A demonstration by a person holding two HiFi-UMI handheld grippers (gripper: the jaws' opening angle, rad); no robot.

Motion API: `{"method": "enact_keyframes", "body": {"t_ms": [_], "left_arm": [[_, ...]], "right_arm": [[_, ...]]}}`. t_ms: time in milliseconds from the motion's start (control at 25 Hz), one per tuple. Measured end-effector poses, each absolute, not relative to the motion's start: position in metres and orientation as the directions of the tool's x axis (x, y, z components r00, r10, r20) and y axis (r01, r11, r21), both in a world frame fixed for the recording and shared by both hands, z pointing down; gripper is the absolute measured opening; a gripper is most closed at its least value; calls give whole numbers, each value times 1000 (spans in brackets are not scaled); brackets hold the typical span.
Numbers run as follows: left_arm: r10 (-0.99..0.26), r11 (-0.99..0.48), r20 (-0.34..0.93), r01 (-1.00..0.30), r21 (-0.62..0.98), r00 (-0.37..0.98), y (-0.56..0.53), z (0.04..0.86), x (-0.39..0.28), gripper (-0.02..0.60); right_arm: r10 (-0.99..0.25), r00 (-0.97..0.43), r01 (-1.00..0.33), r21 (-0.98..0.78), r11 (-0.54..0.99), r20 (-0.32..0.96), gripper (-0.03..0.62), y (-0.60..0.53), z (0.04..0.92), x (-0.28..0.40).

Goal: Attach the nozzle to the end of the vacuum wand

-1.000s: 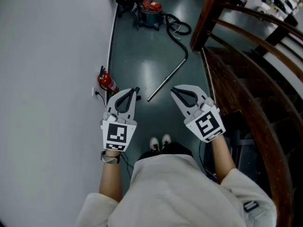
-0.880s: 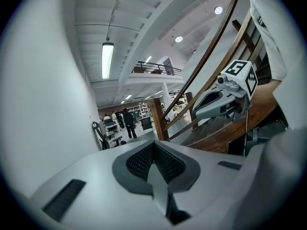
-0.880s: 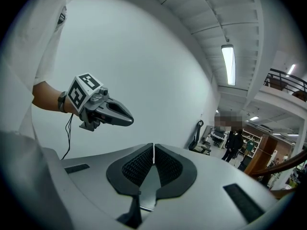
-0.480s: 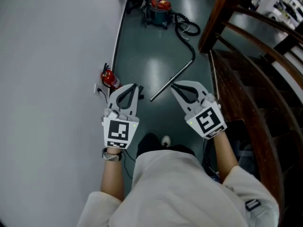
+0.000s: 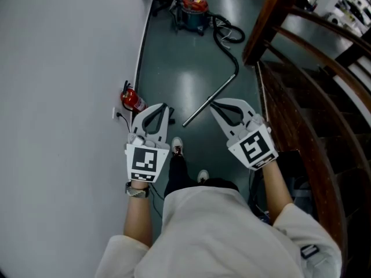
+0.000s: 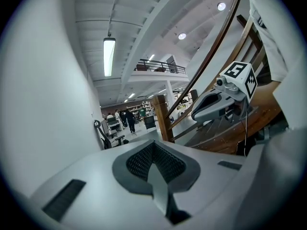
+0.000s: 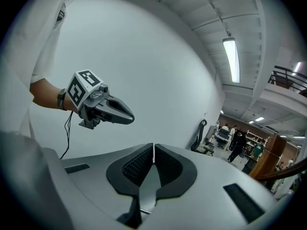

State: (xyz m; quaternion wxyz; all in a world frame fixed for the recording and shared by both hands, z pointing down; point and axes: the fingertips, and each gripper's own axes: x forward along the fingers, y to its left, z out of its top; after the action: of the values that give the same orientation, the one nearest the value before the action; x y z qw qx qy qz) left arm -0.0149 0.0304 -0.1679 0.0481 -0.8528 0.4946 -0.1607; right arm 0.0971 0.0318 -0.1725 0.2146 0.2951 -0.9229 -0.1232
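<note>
In the head view a straight metal vacuum wand (image 5: 223, 87) lies on the dark floor ahead. A black hose (image 5: 225, 35) joins its far end to a red and teal vacuum cleaner (image 5: 192, 7). I cannot make out a nozzle in any view. My left gripper (image 5: 164, 106) (image 6: 153, 143) is shut with nothing in it, held above the floor to the left of the wand's near end. My right gripper (image 5: 213, 103) (image 7: 153, 146) is also shut with nothing in it, its tip just over the wand's middle in the picture. Each gripper shows in the other's view, the right gripper (image 6: 193, 117) and the left gripper (image 7: 131, 120).
A white wall (image 5: 58, 97) runs along the left with a red fire extinguisher (image 5: 132, 100) at its foot. A wooden stair railing (image 5: 301, 97) borders the right. My shoes (image 5: 177, 147) are on the floor below the grippers. Office chairs and people stand far off.
One foot has stepped forward between the grippers. The view has shifted slightly along the floor toward the wand. Both grippers stay shut and hold the same pose.
</note>
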Motion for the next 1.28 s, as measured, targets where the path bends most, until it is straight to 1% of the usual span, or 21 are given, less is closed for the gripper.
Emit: {"method": "enact_keyframes", "body": {"t_ms": [160, 560, 1280], "left_arm": [[-855, -512, 232, -827, -233, 464, 10, -153, -24, 0], [-856, -509, 235, -829, -231, 461, -18, -121, -32, 0], [-856, -506, 247, -836, -212, 454, -59, -29, -47, 0]], "right_arm": [[-612, -720, -503, 360, 785, 327, 31, 11, -162, 89], [-599, -731, -489, 363, 793, 326, 31, -15, -132, 78], [-598, -724, -495, 346, 797, 342, 31, -57, -40, 72]]}}
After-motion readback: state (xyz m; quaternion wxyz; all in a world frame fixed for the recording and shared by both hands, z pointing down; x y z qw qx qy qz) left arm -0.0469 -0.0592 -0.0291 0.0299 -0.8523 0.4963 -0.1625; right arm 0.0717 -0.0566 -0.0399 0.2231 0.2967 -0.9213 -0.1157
